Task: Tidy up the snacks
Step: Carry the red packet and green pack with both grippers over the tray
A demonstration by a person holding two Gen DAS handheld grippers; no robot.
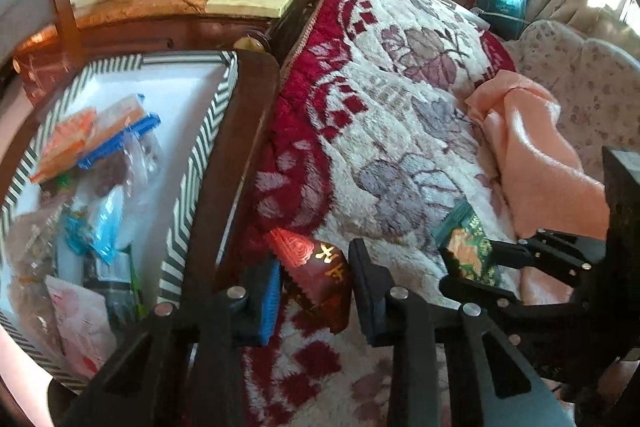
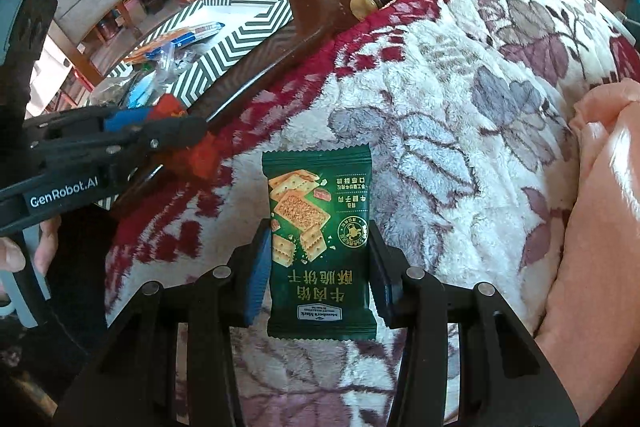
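My right gripper (image 2: 318, 281) has its jaws clenched on the green cracker packet (image 2: 320, 243), pressing both long edges. The packet lies flat and face up above the floral blanket (image 2: 440, 131), its printing upside down to my camera, with square crackers pictured on the front. In the left wrist view that packet (image 1: 470, 249) shows tilted at the right gripper's (image 1: 476, 267) tips. My left gripper (image 1: 316, 283) grasps a dark red packet (image 1: 310, 273) with gold characters, held over the blanket's red border (image 1: 288, 163), just beside the table edge. On the table to my left sits the striped box (image 1: 208, 131), which holds assorted snack packs (image 1: 100, 163).
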